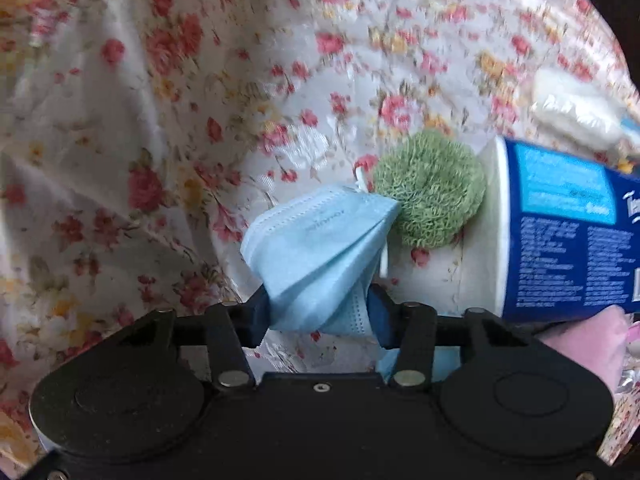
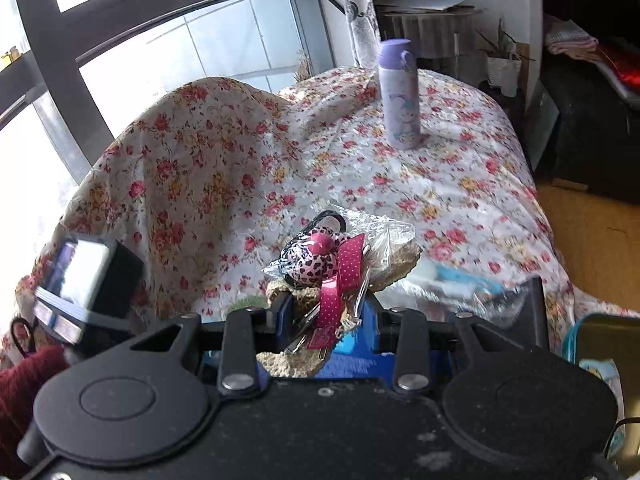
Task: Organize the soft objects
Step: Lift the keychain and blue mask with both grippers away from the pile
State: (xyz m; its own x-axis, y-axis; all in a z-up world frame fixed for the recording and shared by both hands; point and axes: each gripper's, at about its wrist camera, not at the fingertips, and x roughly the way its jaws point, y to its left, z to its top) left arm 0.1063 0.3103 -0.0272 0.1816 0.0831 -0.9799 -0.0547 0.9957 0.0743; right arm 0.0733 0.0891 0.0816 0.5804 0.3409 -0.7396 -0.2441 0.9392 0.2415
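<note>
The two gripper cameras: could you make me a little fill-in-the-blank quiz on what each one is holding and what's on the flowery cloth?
1. The left gripper has its jaws closed on a light ____ face mask.
2. Beside the mask lies a fuzzy ____ ball.
3. The right gripper holds a plastic-wrapped bundle tied with a dotted pink ____.
4. A ____ bottle stands upright on the floral cloth.

Missing words: blue; green; ribbon; purple
</note>
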